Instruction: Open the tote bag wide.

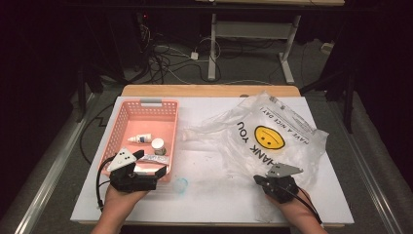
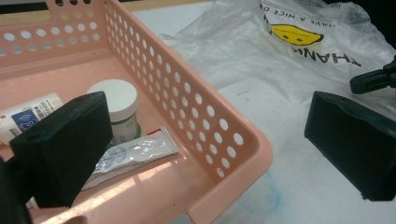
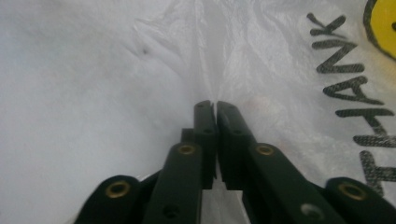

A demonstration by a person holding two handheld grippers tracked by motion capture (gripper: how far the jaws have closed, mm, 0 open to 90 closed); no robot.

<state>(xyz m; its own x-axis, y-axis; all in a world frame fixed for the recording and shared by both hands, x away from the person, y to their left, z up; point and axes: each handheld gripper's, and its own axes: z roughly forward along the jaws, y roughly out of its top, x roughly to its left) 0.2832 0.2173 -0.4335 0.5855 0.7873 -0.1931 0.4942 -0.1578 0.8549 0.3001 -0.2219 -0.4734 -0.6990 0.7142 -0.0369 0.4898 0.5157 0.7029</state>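
Right gripper jaws pinched closed on a fold of the plastic bag lying on the table's right half; left gripper jaws wide, straddling the near corner of the pink basket, which holds a white jar, a tube and a small bottle.

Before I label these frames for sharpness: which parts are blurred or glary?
High view: evenly lit table, dark surroundings, plastic bag glossy. Left gripper view: near jaws soft, basket sharp. Right gripper view: right gripper fairly crisp, bag film pale and washed out.
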